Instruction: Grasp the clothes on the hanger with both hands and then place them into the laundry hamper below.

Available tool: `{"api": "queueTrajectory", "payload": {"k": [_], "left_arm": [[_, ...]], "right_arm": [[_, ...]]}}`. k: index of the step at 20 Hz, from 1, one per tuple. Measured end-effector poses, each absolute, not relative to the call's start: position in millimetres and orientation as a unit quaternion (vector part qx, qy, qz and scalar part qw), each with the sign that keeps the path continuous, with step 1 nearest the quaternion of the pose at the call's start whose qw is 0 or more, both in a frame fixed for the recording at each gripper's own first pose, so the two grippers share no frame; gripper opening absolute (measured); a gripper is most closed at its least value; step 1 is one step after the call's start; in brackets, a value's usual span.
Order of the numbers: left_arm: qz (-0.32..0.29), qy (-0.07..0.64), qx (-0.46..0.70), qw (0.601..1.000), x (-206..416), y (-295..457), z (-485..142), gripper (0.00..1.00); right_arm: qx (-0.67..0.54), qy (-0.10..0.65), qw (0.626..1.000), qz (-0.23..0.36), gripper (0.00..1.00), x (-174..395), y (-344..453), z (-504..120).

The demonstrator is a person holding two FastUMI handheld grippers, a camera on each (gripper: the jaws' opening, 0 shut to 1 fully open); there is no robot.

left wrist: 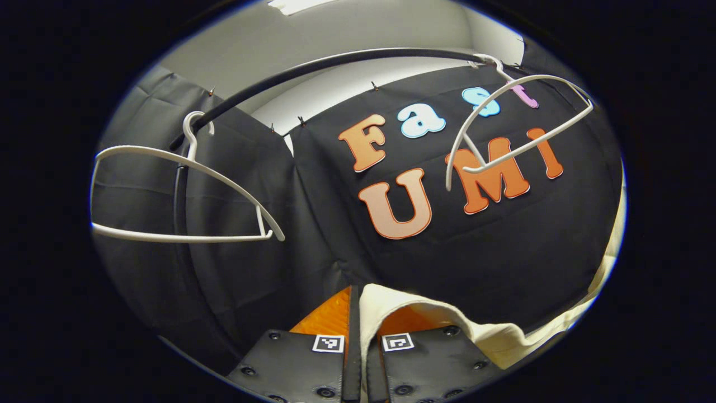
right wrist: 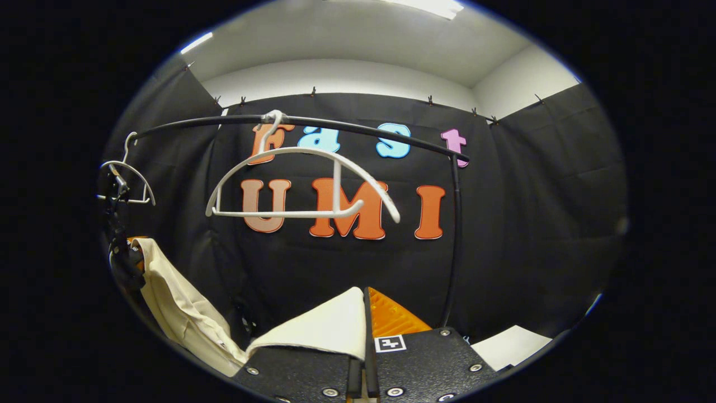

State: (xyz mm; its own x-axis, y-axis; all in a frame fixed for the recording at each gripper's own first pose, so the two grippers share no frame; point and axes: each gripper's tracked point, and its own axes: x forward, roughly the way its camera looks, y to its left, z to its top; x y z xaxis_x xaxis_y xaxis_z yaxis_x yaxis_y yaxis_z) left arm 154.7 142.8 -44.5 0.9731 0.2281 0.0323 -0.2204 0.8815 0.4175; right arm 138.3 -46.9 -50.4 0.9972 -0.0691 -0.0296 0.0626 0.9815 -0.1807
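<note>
A cream garment is off the hangers and hangs between my two grippers. My left gripper is shut on one edge of it, the cloth folding over the right finger and trailing off to the right. In the right gripper view the same cream garment drapes over the left finger of my right gripper, which is shut on it, and sags down to the left towards the other gripper. A bare white hanger hangs on the black rail.
Two bare white hangers hang on the curved black rail in the left gripper view. A second bare hanger hangs at the rail's left end in the right gripper view. A white sheet lies low at the right.
</note>
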Motion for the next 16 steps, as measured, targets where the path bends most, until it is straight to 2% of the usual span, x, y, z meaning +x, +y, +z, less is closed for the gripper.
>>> {"api": "queueTrajectory", "payload": {"k": [9,10,16], "left_arm": [[-0.003,0.084,0.133,0.988,114.7,46.5,-110.9,0.11],[-0.016,0.095,0.116,0.989,108.4,32.7,-119.3,0.05],[-0.082,0.151,0.068,0.983,92.1,-18.1,-164.1,0.06]], "right_arm": [[-0.075,0.095,0.990,0.066,0.07,131.3,33.0,-138.2],[-0.074,0.102,0.989,0.073,0.07,129.6,39.4,-144.8],[-0.065,0.154,0.982,0.091,0.07,125.6,57.9,-200.6]]}}
